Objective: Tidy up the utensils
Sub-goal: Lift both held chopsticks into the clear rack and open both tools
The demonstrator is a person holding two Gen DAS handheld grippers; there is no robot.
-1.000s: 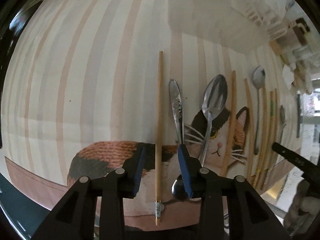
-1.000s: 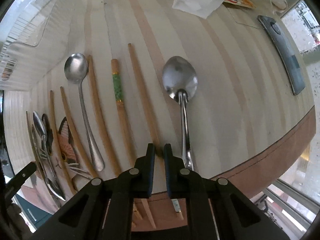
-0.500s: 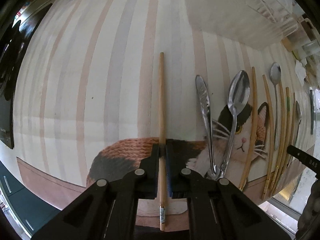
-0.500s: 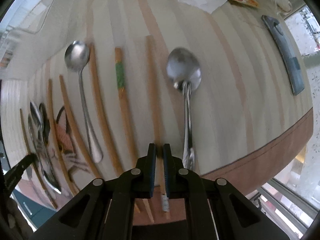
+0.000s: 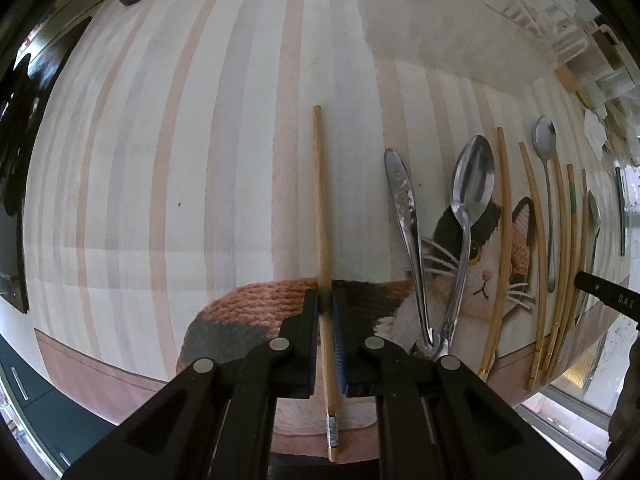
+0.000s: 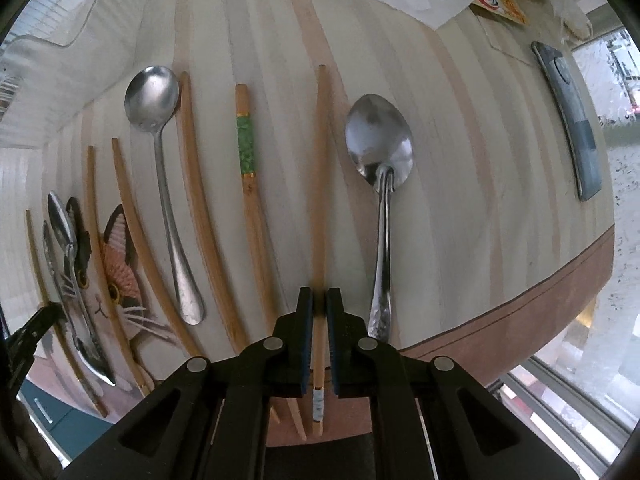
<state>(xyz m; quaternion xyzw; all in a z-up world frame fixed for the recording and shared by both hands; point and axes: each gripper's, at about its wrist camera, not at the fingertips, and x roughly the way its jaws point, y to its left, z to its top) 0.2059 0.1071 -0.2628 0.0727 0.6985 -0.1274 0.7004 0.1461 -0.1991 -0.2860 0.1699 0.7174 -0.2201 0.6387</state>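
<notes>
Two chopsticks are each clamped lengthwise: left gripper (image 5: pixel 327 312) jaws pinch the plain chopstick (image 5: pixel 321 208); right gripper (image 6: pixel 316 312) jaws pinch the taped chopstick (image 6: pixel 319 184), both low over the desk (image 5: pixel 160 160), pointing away.

The chopstick (image 5: pixel 322 216) is pale, matt wood; so are its neighbours at right. The spoons (image 6: pixel 379 152) are polished metal — glossy, mirror-bright. The cloth (image 5: pixel 160 160) is striped matt fabric, its cat (image 5: pixel 472 264) print looking knitted. The gripper fingers (image 6: pixel 305 320) are matt black plastic — blue pads inside.
</notes>
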